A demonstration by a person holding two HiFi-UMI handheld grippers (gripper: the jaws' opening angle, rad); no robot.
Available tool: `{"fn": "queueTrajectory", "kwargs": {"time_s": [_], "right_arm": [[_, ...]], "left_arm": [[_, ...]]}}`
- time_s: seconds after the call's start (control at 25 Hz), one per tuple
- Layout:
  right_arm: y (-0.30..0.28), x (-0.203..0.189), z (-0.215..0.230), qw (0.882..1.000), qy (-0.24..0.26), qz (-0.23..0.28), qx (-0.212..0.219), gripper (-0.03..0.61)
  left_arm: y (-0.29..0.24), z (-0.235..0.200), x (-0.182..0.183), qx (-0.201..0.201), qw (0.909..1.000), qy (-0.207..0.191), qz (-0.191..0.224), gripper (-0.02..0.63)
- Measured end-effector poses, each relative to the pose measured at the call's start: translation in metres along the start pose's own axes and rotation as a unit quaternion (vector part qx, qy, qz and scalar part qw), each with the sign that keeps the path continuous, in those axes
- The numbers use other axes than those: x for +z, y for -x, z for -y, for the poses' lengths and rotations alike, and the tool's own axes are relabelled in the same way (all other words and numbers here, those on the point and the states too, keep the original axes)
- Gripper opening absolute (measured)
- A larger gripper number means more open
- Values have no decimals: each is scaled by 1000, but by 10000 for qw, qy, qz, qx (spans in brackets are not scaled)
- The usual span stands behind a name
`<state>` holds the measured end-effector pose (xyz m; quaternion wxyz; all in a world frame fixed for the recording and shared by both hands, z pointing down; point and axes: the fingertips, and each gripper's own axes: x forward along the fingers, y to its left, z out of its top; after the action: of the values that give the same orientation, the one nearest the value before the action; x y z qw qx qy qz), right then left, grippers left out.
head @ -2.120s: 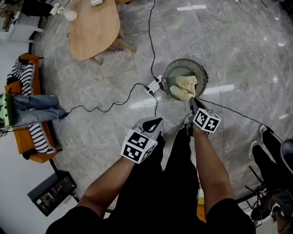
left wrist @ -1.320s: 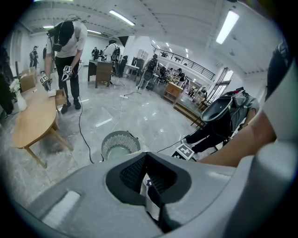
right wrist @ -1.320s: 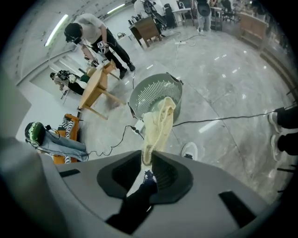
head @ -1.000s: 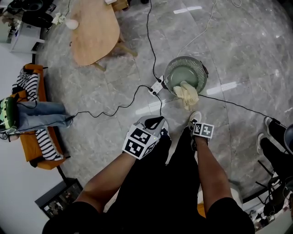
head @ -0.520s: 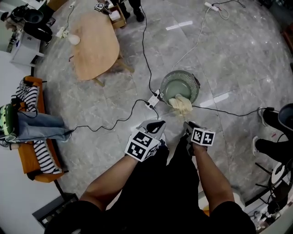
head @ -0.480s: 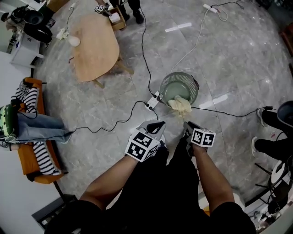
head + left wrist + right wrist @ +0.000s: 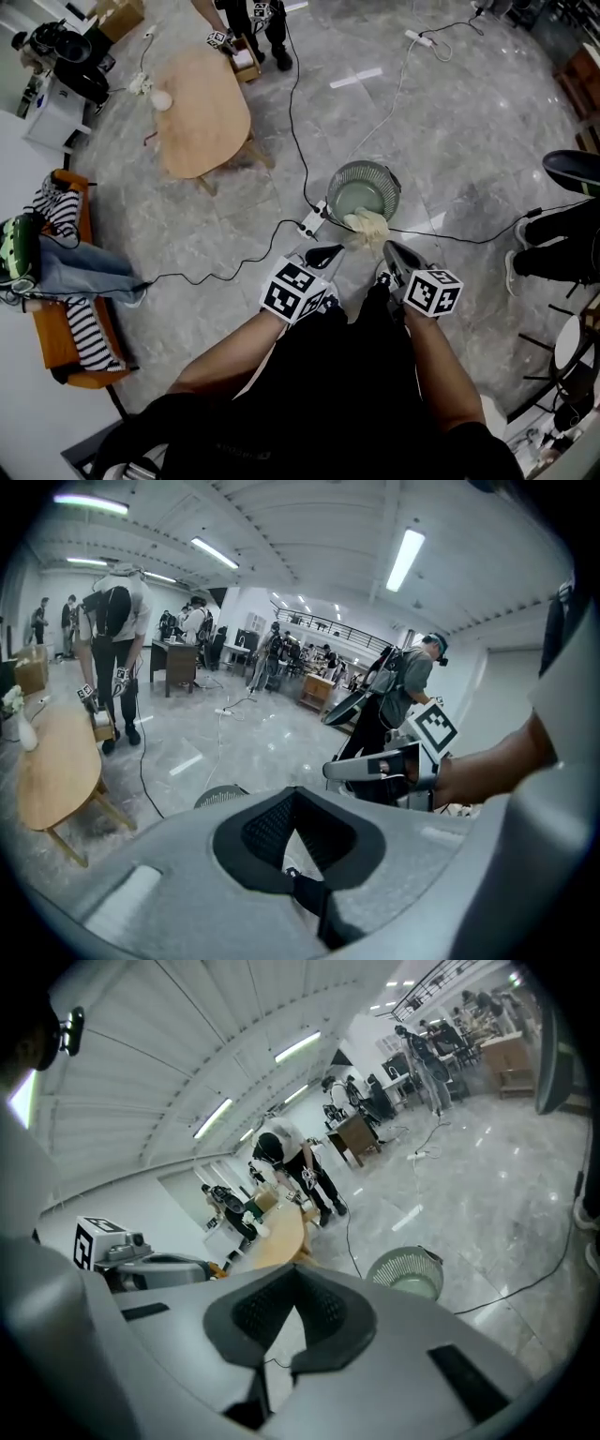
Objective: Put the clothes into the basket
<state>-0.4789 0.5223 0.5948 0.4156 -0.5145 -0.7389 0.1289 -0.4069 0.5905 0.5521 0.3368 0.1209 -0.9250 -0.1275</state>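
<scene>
Hanging over basket (image 7: 364, 166) rim, cream cloth (image 7: 367, 228) beyond just-closed, empty right gripper (image 7: 392, 253).

Just ahead of the right gripper (image 7: 392, 251), whose matt grey plastic jaws carry black, finely ribbed pads (image 7: 258, 1313), a soft cream cloth (image 7: 367, 228) lies on the rim of a slatted pale-green plastic basket (image 7: 391, 186) on a glossy grey stone-look floor (image 7: 487, 112), with a matt light-wood table (image 7: 202, 112) farther off to that gripper's left.

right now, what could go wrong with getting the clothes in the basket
The cream cloth lies draped over the near rim of the basket, not fully inside, so it may slide out onto the floor. The black cable and power strip cross the floor toward the sofa with more clothes: a trip risk.
</scene>
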Motion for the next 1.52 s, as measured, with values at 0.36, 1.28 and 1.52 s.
{"fn": "queueTrajectory", "kwargs": {"time_s": [0.36, 1.28, 1.52], "right_arm": [[48, 15, -51, 9952, 944, 205, 166, 14], [165, 20, -3, 9762, 1914, -308, 976, 14], [183, 13, 12, 9748, 1896, -302, 1137, 14]], "left_arm": [[25, 32, 15, -100, 9991, -65, 409, 0], [1, 149, 23, 1073, 9868, 701, 988, 0], [8, 167, 16, 1460, 9795, 825, 1114, 0]]}}
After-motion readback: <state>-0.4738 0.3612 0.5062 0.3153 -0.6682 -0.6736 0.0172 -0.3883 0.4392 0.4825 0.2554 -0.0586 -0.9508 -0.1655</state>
